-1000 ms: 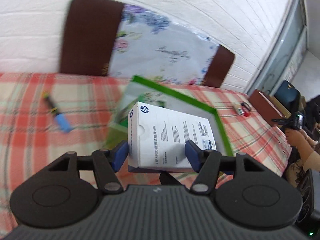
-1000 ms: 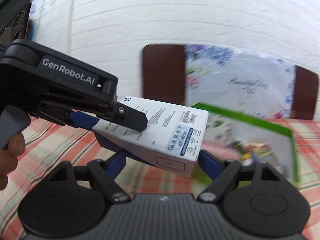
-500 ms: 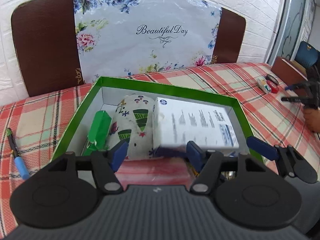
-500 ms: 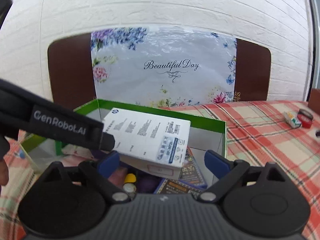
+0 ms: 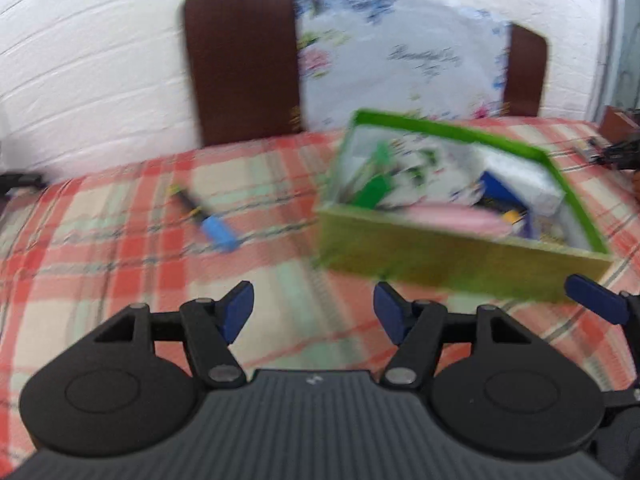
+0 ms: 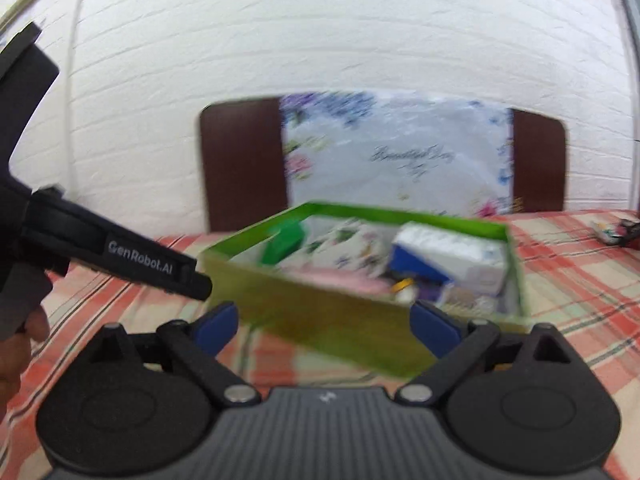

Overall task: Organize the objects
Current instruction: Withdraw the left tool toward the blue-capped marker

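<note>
While both frames are smeared by motion blur, the nearest things read clearly enough. The left gripper [image 5: 314, 312] hangs over the red, cream and pale-green checked tablecloth [image 5: 120, 264] with its blue-padded jaws parted and nothing between them. The right gripper [image 6: 324, 322] has its jaws spread wide and likewise empty, its pads standing in front of the near wall of the box without pressing on it; those jaws have just been opening. In the right wrist view the left gripper's black arm, lettered in white, juts in from the left edge, and part of a hand [image 6: 16, 344] shows below it.

Just beyond the grippers sits the open rectangular cardboard box with a bright green rim and olive outer wall [image 5: 448, 252]. Inside it, toward its right end, lies the white carton with a dark blue end face [image 6: 452, 260]. Left of that lie a white patterned pouch with green marks [image 6: 344, 248] and a small green packet [image 6: 284, 242], with something pink along the near wall; the rest of the contents is too blurred to name.

On the cloth well left of the box lies a dark pen with a light-blue cap [image 5: 208, 220]. Farther back, at the table's far edge, stands a brown chair back [image 5: 240, 64] draped with a white floral sheet bearing cursive lettering [image 5: 400, 64], and behind it rises a white brick wall [image 6: 320, 32].
</note>
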`<state>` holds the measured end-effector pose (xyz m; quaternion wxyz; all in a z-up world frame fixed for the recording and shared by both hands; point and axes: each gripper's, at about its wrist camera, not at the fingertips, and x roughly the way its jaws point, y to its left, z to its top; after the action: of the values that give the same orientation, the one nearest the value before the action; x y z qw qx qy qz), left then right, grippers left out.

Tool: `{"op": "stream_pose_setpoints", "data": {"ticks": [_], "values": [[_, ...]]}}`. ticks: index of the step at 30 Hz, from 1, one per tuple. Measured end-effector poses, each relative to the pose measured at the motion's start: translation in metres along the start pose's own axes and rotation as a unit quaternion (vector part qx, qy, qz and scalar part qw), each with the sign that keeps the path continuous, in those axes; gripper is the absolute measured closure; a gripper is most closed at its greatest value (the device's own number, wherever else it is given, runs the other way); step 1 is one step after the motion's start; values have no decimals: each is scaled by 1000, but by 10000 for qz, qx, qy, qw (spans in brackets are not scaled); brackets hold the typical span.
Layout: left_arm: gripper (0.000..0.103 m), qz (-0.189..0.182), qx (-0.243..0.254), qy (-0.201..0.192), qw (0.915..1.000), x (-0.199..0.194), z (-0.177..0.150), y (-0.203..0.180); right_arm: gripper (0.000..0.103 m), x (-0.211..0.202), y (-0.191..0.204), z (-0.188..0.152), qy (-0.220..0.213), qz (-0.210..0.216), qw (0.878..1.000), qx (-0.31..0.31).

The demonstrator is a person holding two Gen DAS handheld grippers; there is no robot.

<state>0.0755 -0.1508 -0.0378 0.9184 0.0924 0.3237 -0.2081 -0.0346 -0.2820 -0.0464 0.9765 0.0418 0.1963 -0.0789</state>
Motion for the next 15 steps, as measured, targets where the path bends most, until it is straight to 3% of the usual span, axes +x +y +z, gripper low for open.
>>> {"op": "stream_pose_setpoints", "data": {"ticks": [6,15], "values": [[35,670,-294,344,9967,2,-33,55,8,19,39,-14,823,547,9951,-57],[34,1103,-954,425,9884,-2,-59,130,10,32,99,-25,1354,1020,9834,-650]]}}
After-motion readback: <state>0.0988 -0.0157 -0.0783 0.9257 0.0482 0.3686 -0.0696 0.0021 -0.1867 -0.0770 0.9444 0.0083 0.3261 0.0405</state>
